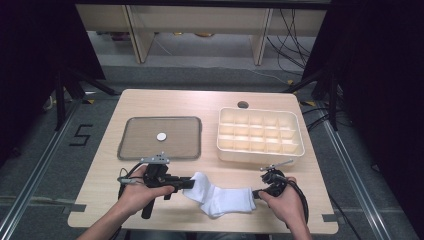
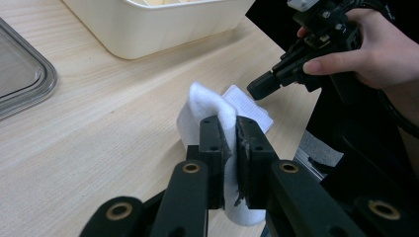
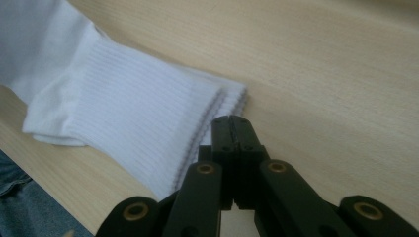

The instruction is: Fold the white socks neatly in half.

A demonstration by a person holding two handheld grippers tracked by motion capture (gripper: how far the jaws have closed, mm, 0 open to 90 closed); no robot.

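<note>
A white sock (image 1: 220, 196) lies along the near edge of the desk (image 1: 210, 102), about midway between its two near corners, stretched between the two hands. The left gripper (image 1: 186, 185) comes in from the near left and is clamped on the sock's toe end — in the left gripper view the white cloth (image 2: 210, 106) is bunched up and pinched tight between the two black jaws. The right gripper (image 1: 254, 193) sits at the other end of the sock, by the ribbed cuff. In the right gripper view its jaws are pressed flat together with nothing between them, their tips just beside the cuff's edge (image 3: 217, 106); whether they touch the cloth I cannot tell. The left gripper view also shows the right gripper (image 2: 261, 88) farther off, hanging just over the cuff.

Farther back on the desk, toward the far left, rests a grey tray (image 1: 131, 145) with a small white disc (image 1: 161, 136) near its middle. Toward the far right stands a cream box (image 1: 260, 154) split into many small compartments — well apart from the sock.
</note>
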